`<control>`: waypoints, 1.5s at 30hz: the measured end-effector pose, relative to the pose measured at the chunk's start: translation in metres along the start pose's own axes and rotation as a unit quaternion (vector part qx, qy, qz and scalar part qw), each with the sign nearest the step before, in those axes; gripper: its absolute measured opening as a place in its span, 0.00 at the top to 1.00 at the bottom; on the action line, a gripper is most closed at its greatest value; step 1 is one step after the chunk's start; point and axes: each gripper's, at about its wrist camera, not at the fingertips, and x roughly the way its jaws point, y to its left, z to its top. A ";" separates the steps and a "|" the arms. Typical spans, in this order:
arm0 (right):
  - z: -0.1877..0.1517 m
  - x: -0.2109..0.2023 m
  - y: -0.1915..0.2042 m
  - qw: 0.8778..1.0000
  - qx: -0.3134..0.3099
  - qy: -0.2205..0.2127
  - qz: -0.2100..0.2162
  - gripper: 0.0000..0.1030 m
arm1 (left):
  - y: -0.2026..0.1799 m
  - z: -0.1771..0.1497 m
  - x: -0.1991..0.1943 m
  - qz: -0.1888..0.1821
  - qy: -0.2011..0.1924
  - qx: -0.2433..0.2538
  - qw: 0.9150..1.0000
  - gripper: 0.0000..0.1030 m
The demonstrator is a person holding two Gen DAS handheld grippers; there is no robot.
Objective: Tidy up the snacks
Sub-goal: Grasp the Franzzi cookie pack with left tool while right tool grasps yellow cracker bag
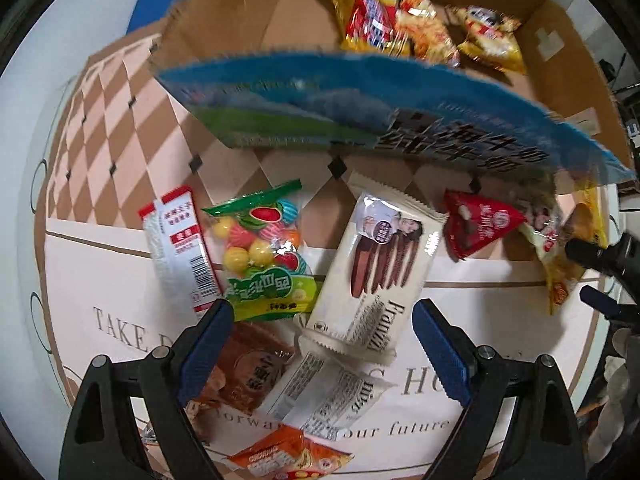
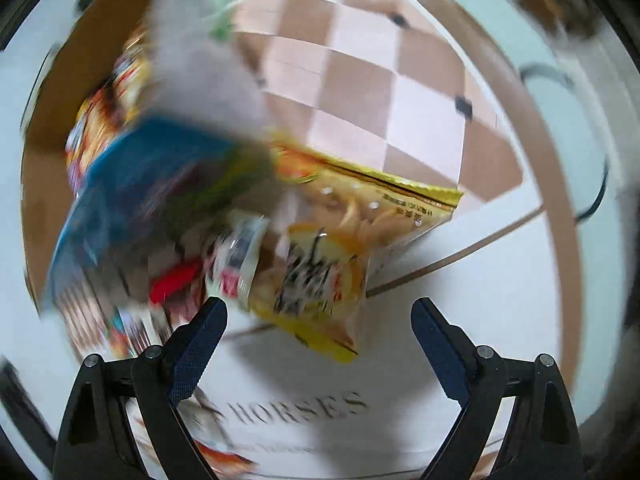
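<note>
Several snack packs lie on a patterned tablecloth (image 1: 92, 264). My left gripper (image 1: 322, 320) is open above a cream Franzzi biscuit pack (image 1: 380, 272), with a green candy bag (image 1: 260, 256) and a red-and-white sachet (image 1: 178, 248) to its left. A cardboard box (image 1: 560, 60) behind holds yellow chip bags (image 1: 384, 16); its blue printed flap (image 1: 360, 108) hangs forward. My right gripper (image 2: 319, 320) is open, just in front of a yellow chip bag (image 2: 340, 248). The right wrist view is blurred by motion. The right gripper also shows at the left wrist view's right edge (image 1: 600, 276).
A red triangular pack (image 1: 476, 224), a brown snack pack (image 1: 248, 372), a white wrapper (image 1: 320, 392) and an orange bag (image 1: 288, 456) lie around. The blue flap (image 2: 132, 192) and red pack (image 2: 176, 284) sit left of the yellow bag.
</note>
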 end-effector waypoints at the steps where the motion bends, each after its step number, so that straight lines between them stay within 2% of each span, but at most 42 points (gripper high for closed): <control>1: 0.003 0.006 -0.004 1.000 0.018 0.003 0.007 0.12 | -0.001 0.001 0.004 0.000 0.004 0.000 1.000 0.11; 3: 0.007 0.015 -0.009 0.999 0.041 0.005 0.017 0.15 | -0.002 0.003 0.010 0.002 0.009 -0.001 1.000 0.11; 6: 0.011 0.020 -0.012 0.998 0.056 -0.003 0.013 0.26 | -0.006 0.005 0.017 0.001 0.016 0.004 1.000 0.11; 10: 0.011 0.016 -0.010 1.000 0.024 0.001 -0.017 0.51 | -0.009 0.007 0.023 0.003 0.022 0.009 1.000 0.11; 12: 0.008 0.015 -0.012 1.000 -0.003 0.009 -0.020 0.56 | -0.011 0.004 0.024 0.002 0.025 0.013 1.000 0.11; 15: -0.003 0.013 -0.015 0.996 -0.063 0.027 -0.051 0.57 | -0.015 0.001 0.027 -0.003 0.028 0.017 0.999 0.11; 18: -0.018 0.012 -0.011 0.986 -0.132 0.039 -0.089 0.57 | -0.020 0.001 0.031 -0.005 0.030 0.024 0.999 0.11; 22: -0.030 0.013 -0.007 0.978 -0.178 0.051 -0.100 0.54 | -0.033 0.006 0.033 -0.010 0.030 0.040 0.999 0.11; 24: -0.033 0.011 -0.008 0.980 -0.174 0.059 -0.078 0.39 | -0.043 0.007 0.037 -0.008 0.033 0.055 0.998 0.11; 25: -0.033 0.007 -0.011 0.983 -0.163 0.059 -0.061 0.25 | -0.046 0.008 0.038 -0.007 0.032 0.060 0.998 0.11; 27: -0.033 -0.001 -0.016 0.987 -0.145 0.054 -0.035 0.23 | -0.053 0.008 0.040 -0.003 0.029 0.072 0.997 0.13; 28: -0.033 -0.004 -0.019 0.989 -0.135 0.052 -0.029 0.23 | -0.055 0.008 0.040 -0.007 0.028 0.072 0.997 0.31; 29: -0.032 -0.007 -0.022 0.991 -0.125 0.051 -0.028 0.23 | -0.060 0.010 0.043 -0.013 0.037 0.068 0.997 0.42; 32: -0.027 -0.014 -0.038 0.994 -0.100 0.043 -0.025 0.23 | -0.058 0.005 0.043 -0.018 0.045 0.055 0.997 0.41; 37: -0.010 -0.014 -0.058 0.998 -0.039 0.044 -0.004 0.23 | -0.049 -0.022 0.044 -0.041 0.076 0.010 0.996 0.41; 39: -0.001 -0.012 -0.064 0.999 -0.031 0.042 -0.005 0.25 | -0.050 -0.032 0.046 -0.041 0.076 0.004 0.996 0.41; 40: 0.000 -0.012 -0.063 0.999 -0.032 0.042 -0.009 0.40 | -0.052 -0.035 0.045 -0.038 0.071 0.005 0.997 0.41; 41: 0.001 -0.012 -0.064 0.998 -0.033 0.043 -0.011 0.59 | -0.055 -0.038 0.046 -0.034 0.070 0.006 0.997 0.41; 45: -0.009 -0.013 -0.061 0.996 -0.067 0.052 -0.027 0.61 | -0.061 -0.041 0.047 -0.036 0.079 0.008 0.996 0.39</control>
